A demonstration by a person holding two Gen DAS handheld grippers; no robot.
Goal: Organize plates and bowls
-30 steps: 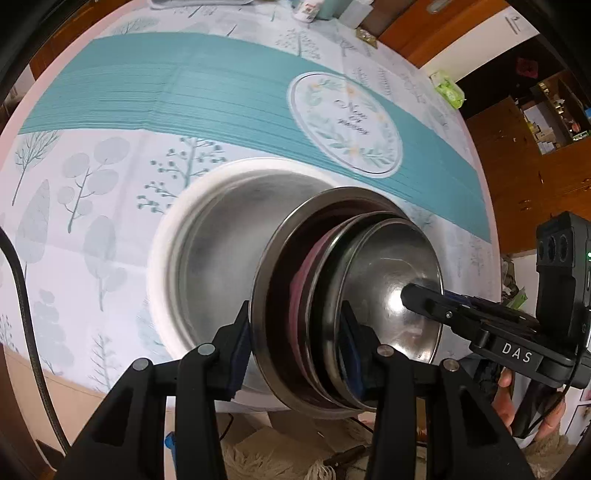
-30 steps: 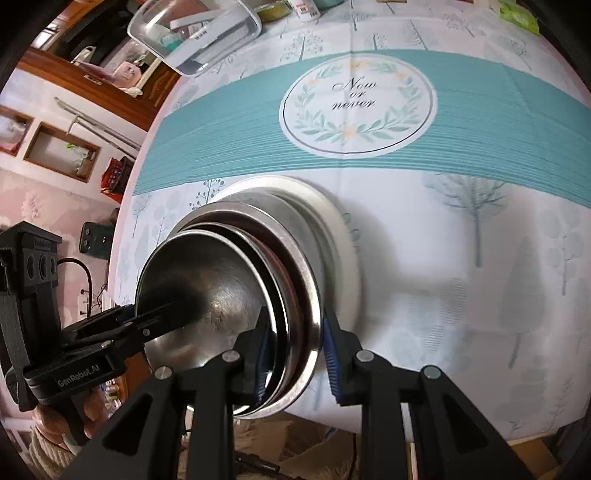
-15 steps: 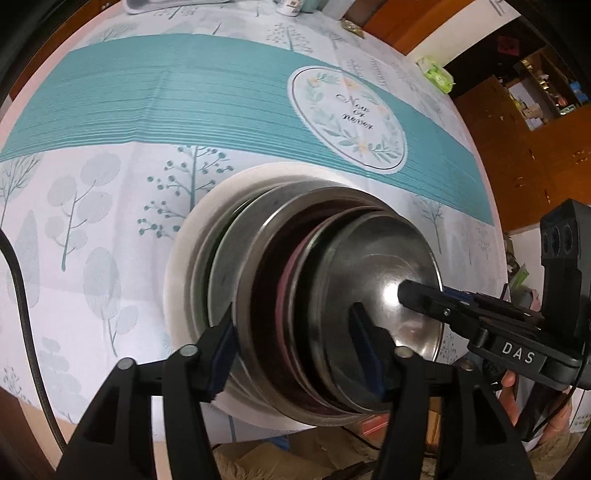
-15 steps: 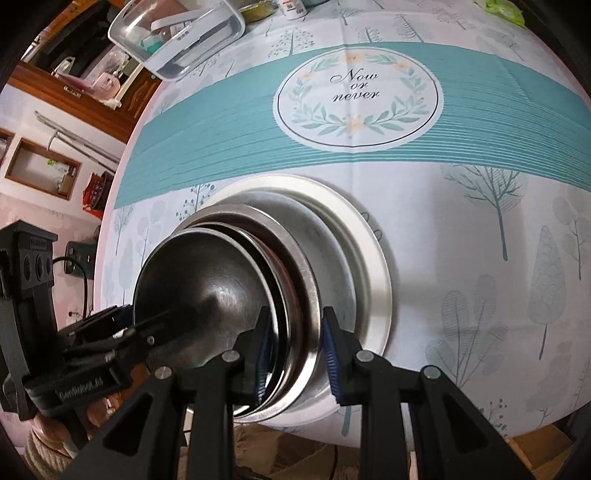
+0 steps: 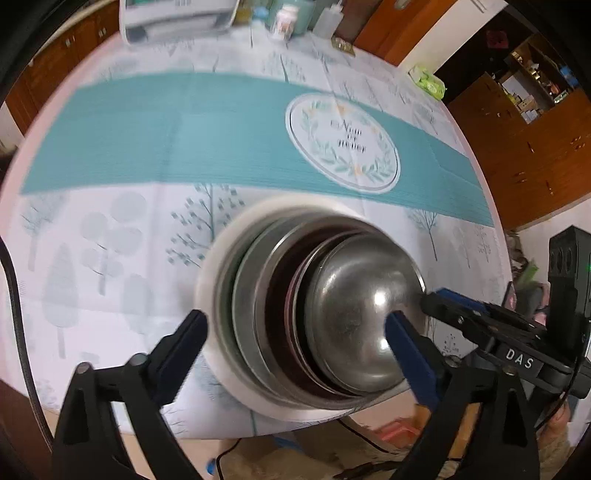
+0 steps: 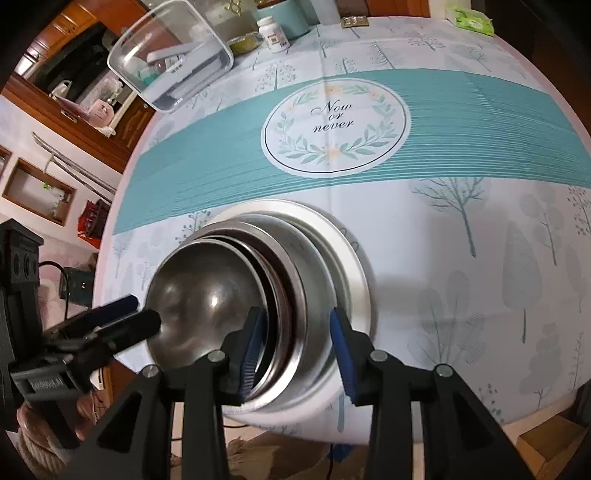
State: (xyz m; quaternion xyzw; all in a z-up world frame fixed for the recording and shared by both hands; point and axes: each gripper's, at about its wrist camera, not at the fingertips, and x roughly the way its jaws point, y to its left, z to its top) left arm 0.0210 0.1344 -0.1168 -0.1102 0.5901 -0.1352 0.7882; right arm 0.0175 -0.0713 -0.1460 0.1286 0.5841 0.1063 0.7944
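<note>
A nest of steel bowls (image 5: 365, 317) sits inside a white plate (image 5: 221, 258) near the front edge of a round desk (image 5: 110, 229) covered in a teal-and-white cloth with tree prints. The innermost bowl is the smallest and shiniest; wider bowls ring it, one with a dark reddish lining.

The left gripper (image 5: 295, 339) has its fingers spread wide, one blue pad outside the plate's rim and the other over the inner bowl, gripping nothing. The right gripper (image 6: 295, 343) is also released: its fingers straddle the rims on the opposite side of the stack with a clear gap, and I cannot tell whether either pad brushes the metal. Each gripper shows at the edge of the other's view, so they face each other across the stack.

Judging by this, the stacking step looks finished, with the stack set down on the plate and let go (the left view is blurred, so something is moving). The next move likely calls for drawing both grippers straight back without catching a rim, since the bowls sit close to the desk edge and could tip or slide.

At the far side stand a clear box (image 6: 173, 55) and a pill bottle (image 6: 273, 35).
</note>
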